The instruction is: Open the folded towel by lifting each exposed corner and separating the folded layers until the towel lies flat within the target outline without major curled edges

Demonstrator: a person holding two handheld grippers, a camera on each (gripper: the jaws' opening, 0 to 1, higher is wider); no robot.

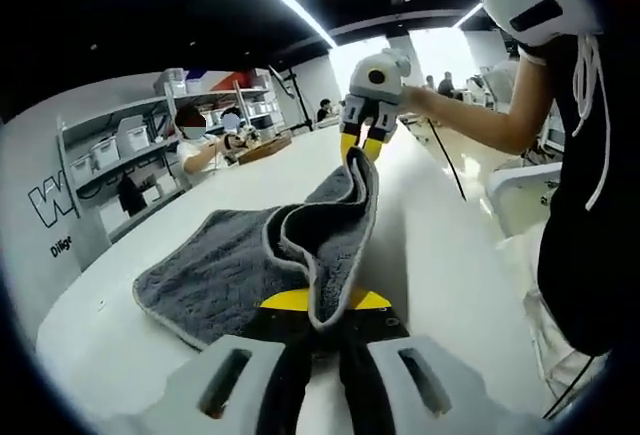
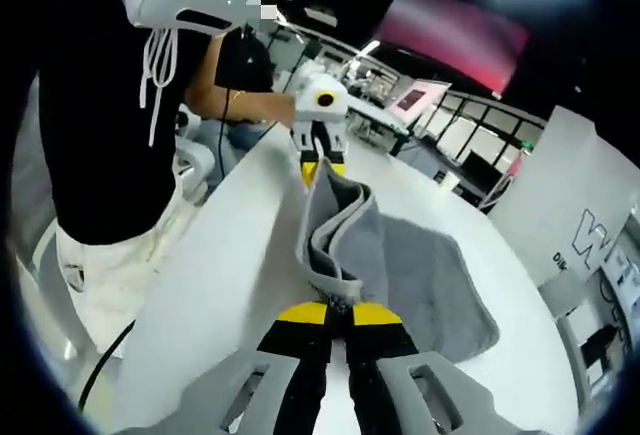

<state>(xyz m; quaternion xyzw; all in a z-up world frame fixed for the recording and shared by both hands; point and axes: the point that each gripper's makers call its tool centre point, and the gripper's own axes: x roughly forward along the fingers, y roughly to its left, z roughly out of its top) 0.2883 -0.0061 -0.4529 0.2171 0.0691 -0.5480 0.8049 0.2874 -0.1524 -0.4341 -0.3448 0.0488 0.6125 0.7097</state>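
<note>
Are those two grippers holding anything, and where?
Both hold the grey towel: the left gripper and the right gripper each pinch its raised edge, at opposite ends.

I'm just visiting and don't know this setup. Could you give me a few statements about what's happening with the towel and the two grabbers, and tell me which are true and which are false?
1. The towel is grey with a lighter edge trim. True.
2. Each gripper is pinching a part of the towel's edge. True: the left gripper holds the near end and the right gripper the far end, with the edge lifted between them.
3. The towel already lies fully flat on the table. False: one side is raised and folded over, while the rest rests on the table.
4. The table is dark wood. False: it is white.
5. The towel hangs completely in the air. False: much of it lies on the table.
</note>
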